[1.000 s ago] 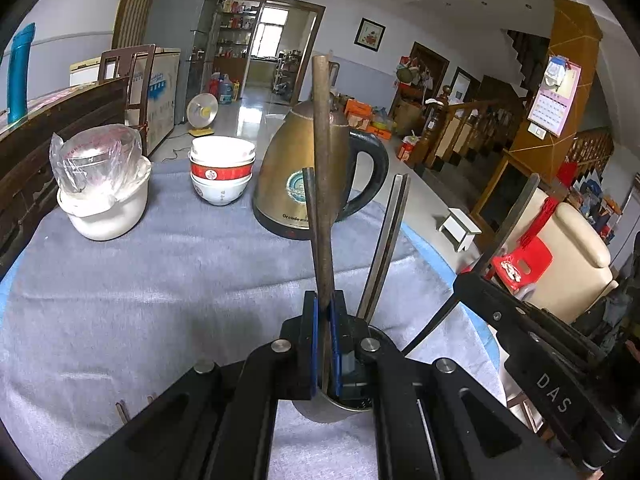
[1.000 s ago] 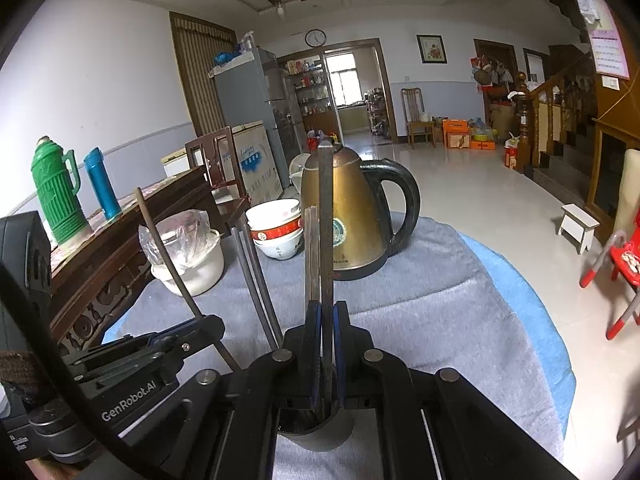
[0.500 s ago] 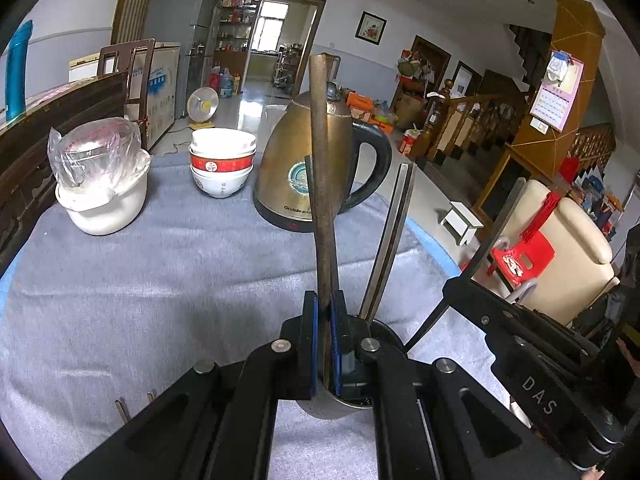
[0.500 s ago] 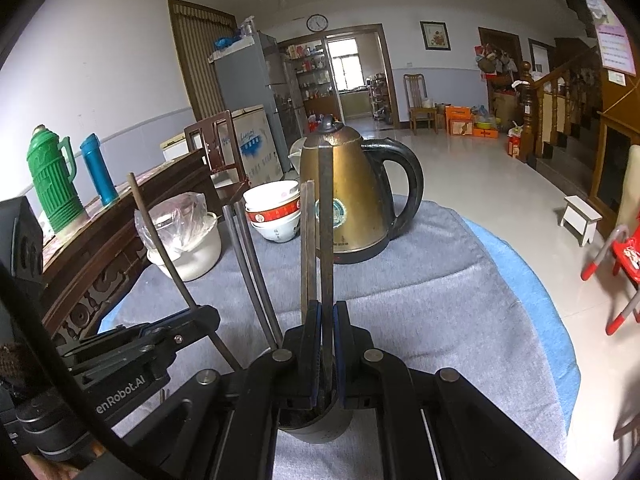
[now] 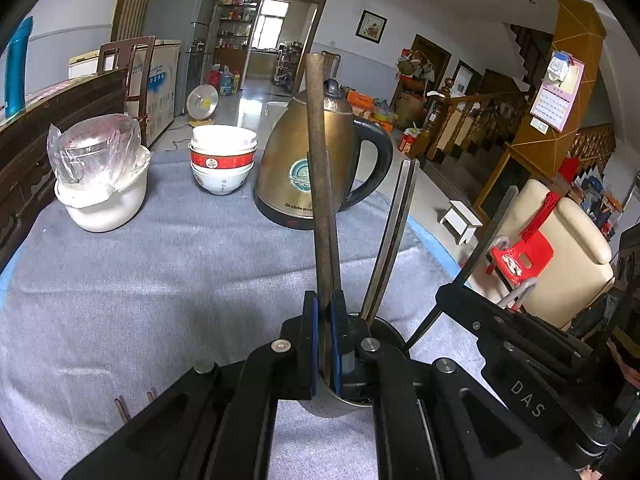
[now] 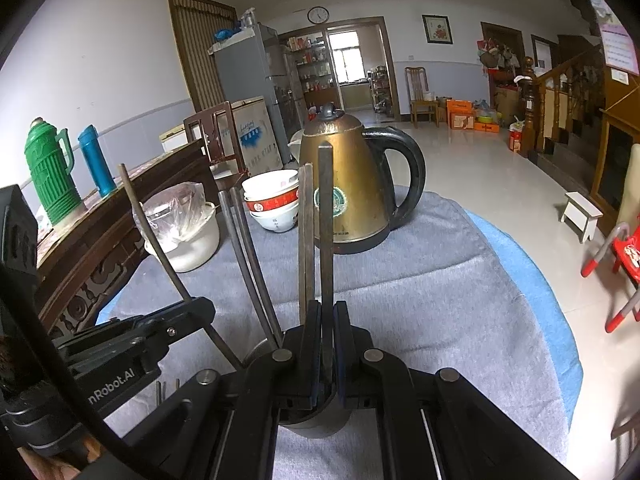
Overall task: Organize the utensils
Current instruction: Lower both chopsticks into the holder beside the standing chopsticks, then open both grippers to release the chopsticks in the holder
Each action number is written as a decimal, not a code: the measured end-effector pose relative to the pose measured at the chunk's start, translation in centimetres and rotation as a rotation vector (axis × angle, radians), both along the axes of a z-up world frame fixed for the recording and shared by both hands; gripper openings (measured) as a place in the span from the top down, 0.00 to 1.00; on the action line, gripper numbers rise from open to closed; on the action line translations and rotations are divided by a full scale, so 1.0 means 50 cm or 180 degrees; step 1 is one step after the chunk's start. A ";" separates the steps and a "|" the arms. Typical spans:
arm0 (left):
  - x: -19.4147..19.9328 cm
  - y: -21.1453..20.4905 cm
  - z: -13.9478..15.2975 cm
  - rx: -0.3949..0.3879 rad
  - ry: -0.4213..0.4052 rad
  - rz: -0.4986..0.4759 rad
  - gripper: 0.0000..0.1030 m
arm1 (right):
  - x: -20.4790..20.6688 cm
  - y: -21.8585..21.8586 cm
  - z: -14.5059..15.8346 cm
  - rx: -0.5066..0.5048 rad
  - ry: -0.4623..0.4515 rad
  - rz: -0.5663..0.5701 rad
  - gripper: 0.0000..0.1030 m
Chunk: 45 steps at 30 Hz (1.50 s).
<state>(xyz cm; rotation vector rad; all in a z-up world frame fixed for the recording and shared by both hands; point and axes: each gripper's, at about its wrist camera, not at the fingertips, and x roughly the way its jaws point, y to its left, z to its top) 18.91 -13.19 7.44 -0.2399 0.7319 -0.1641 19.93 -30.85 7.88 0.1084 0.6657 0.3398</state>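
In the left wrist view my left gripper (image 5: pixel 325 320) is shut on a dark brown chopstick (image 5: pixel 320 180) that stands upright, its lower end down in a small metal cup (image 5: pixel 340 406). Two more chopsticks (image 5: pixel 394 236) lean in that cup. To the right, my right gripper (image 5: pixel 452 300) holds a slanted chopstick (image 5: pixel 486 240). In the right wrist view my right gripper (image 6: pixel 327 320) is shut on an upright chopstick (image 6: pixel 326 240) over the same cup (image 6: pixel 316 426). My left gripper (image 6: pixel 200 308) shows at the left, gripping a slanted chopstick (image 6: pixel 154 236).
A brass kettle (image 5: pixel 296 172) stands behind the cup on the grey cloth (image 5: pixel 160 280), with stacked bowls (image 5: pixel 222 164) and a bag-covered white pot (image 5: pixel 102 184) to its left. Two chopstick ends (image 5: pixel 120 410) poke out near the left gripper's body. The table edge drops off at the right.
Both grips hold as before. The right wrist view has shifted a little, so the kettle sits slightly higher in it. The left view is almost unchanged.
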 end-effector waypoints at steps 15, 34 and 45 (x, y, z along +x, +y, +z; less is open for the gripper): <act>0.003 0.001 -0.004 -0.0005 0.0041 0.0000 0.94 | 0.007 -0.002 -0.009 -0.0013 0.0047 0.0006 0.94; -0.020 0.026 0.025 0.0031 0.0039 0.0088 0.61 | -0.001 -0.032 0.005 0.0067 0.0115 -0.0190 0.58; -0.151 0.171 0.043 0.0028 -0.0170 0.0500 0.26 | -0.117 -0.071 0.026 0.0303 -0.0074 -0.0404 0.40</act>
